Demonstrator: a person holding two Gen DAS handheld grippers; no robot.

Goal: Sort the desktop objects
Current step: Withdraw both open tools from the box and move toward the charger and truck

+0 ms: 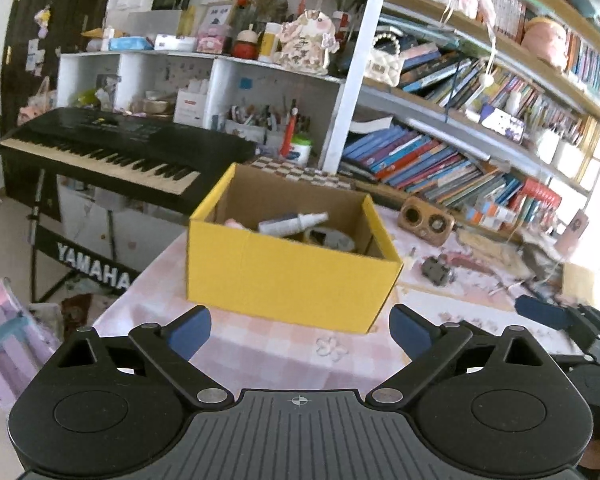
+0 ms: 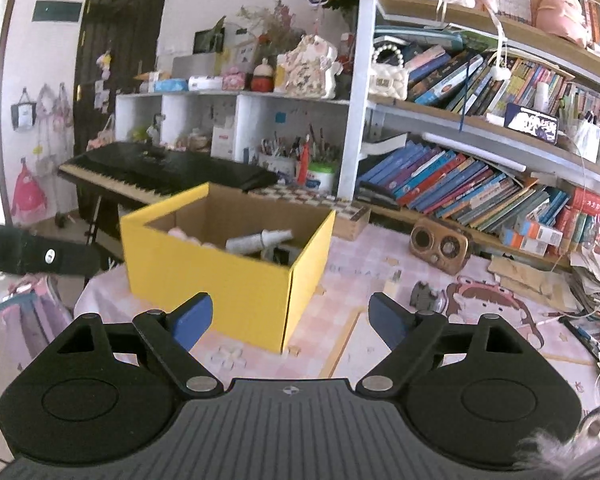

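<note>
On table, box [image 1: 288,280]: light, thin cardboard; we grip a wall
Bottle [image 1: 292,222]: small, slippery; we hold its body
Left gripper [image 1: 300,328]: wide open, empty
Right gripper [image 2: 290,322]: wide open, empty

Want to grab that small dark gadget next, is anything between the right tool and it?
Nothing visible. The right tool is open and empty; only bare tablecloth lies ahead to the gadget, right of the yellow box.
</note>
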